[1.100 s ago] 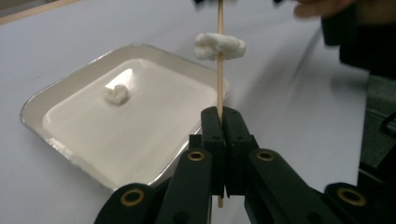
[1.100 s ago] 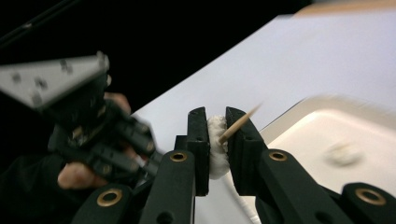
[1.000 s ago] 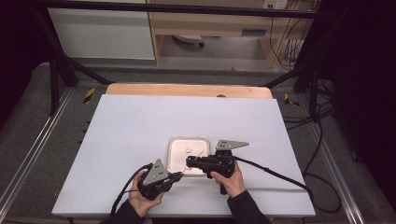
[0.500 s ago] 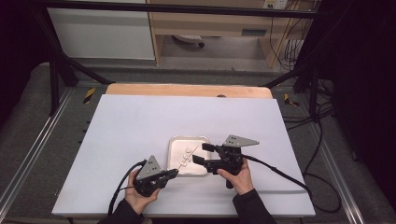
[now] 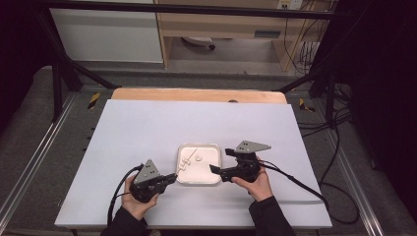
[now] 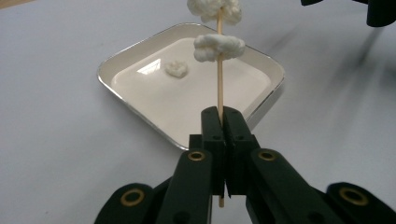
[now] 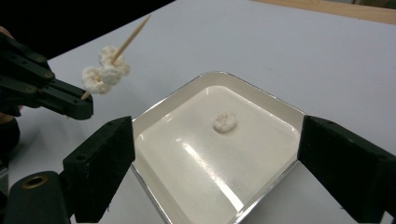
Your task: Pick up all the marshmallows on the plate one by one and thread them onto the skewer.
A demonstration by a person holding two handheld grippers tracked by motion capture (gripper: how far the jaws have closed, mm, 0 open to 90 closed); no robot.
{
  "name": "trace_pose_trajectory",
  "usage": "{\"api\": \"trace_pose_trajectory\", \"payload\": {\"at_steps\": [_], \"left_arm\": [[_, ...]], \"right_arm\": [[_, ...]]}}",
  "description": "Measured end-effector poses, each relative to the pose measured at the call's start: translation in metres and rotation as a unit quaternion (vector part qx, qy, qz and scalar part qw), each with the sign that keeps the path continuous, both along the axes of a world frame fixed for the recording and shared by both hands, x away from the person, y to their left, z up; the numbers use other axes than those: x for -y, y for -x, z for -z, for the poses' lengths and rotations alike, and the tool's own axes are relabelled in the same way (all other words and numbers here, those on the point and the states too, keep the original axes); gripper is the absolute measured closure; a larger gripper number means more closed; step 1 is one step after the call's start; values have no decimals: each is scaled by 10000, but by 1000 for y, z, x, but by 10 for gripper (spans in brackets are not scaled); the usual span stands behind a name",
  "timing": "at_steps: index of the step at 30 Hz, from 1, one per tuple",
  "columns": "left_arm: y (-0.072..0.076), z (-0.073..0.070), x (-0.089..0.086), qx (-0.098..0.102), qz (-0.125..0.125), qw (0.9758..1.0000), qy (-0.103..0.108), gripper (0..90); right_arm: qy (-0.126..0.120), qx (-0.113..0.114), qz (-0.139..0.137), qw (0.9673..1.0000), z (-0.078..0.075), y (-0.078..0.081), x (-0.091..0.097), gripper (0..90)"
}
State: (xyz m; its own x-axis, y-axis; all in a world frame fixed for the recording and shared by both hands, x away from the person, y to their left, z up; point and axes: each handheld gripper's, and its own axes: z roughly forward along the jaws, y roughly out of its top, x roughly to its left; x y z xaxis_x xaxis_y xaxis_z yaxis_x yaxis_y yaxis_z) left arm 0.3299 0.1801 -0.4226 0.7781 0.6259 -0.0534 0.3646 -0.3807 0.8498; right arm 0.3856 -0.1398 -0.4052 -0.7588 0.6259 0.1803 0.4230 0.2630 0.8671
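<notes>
A wooden skewer (image 6: 220, 84) carries two white puffy pieces (image 6: 218, 46) near its far end. My left gripper (image 6: 223, 116) is shut on the skewer's lower end and holds it slanted over the near left edge of the white square tray (image 5: 201, 172). One loose white piece (image 7: 225, 122) lies in the tray. My right gripper (image 7: 217, 135) stands at the tray's right side; its jaws have just been opening and hold nothing, with the tray beneath them. From the right gripper view, the left gripper (image 7: 74, 105) and the loaded skewer (image 7: 133, 32) are at upper left.
The tray sits near the front middle of a white tabletop (image 5: 147, 132) with a wooden strip (image 5: 196, 95) along its far edge. Cables (image 5: 295, 182) trail from both grippers toward the front. Dark frame rails and floor surround the table.
The right gripper's jaws went from shut to wide open and it drew back to the right. The left gripper shifted a little left with the skewer.
</notes>
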Motion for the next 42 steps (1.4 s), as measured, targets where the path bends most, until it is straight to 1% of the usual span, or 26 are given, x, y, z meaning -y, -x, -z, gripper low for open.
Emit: {"api": "trace_pose_trajectory", "payload": {"at_steps": [1,4,9,12,14,16,17,19,20,22,24,26,28,30,32,34,39,40,42], "left_arm": [[0,0,-2,11,-54,10000,-38,887],[-2,0,-4,19,-83,9999,-79,887],[-4,1,-6,27,-160,9998,-104,887],[-5,2,-8,16,-189,9998,-113,887],[-5,2,-8,6,-203,9997,-104,887],[-6,2,-8,0,-218,9997,-96,887],[-6,2,-9,-9,-227,9997,-101,887],[-7,3,-9,-23,-245,9996,-115,887],[-7,3,-9,-33,-250,9996,-121,887],[-8,4,-9,-55,-264,9995,-132,887],[-8,4,-9,-65,-262,9995,-150,887],[-8,5,-8,-79,-242,9995,-173,887],[-8,5,-8,-88,-242,9995,-176,887],[-8,5,-8,-91,-238,9995,-178,887],[-8,5,-7,-90,-235,9995,-174,887],[-8,5,-7,-95,-231,9995,-172,887],[-8,5,-6,-83,-223,9996,-172,887],[-7,5,-6,-88,-217,9996,-178,887],[-7,5,-6,-86,-211,9996,-182,887]], "right_arm": [[74,-27,25,10000,-1,-2,-3,118],[276,-10,-8,9996,-2,-9,-11,150],[460,-9,-31,9989,0,-25,-28,235],[710,-16,-37,9975,6,-36,-38,295],[779,-60,-52,9969,11,-42,-44,319],[938,-42,-58,9956,16,-47,-51,360],[975,-41,-72,9952,18,-49,-53,374],[938,-53,-143,9955,23,-52,-58,406],[963,-83,-171,9952,25,-53,-60,419],[1121,-72,-231,9934,30,-55,-65,439],[1220,-79,-300,9920,34,-56,-69,466],[1254,-72,-357,9914,37,-57,-71,497],[1270,-93,-344,9913,40,-59,-72,537],[1333,-105,-330,9905,42,-60,-72,552],[1352,-146,-378,9900,44,-61,-72,565],[1371,-137,-415,9896,46,-61,-72,584],[1432,-62,-354,9890,47,-61,-72,657],[1414,-79,-337,9893,47,-60,-72,680],[1406,-90,-343,9894,47,-60,-72,698]]}}
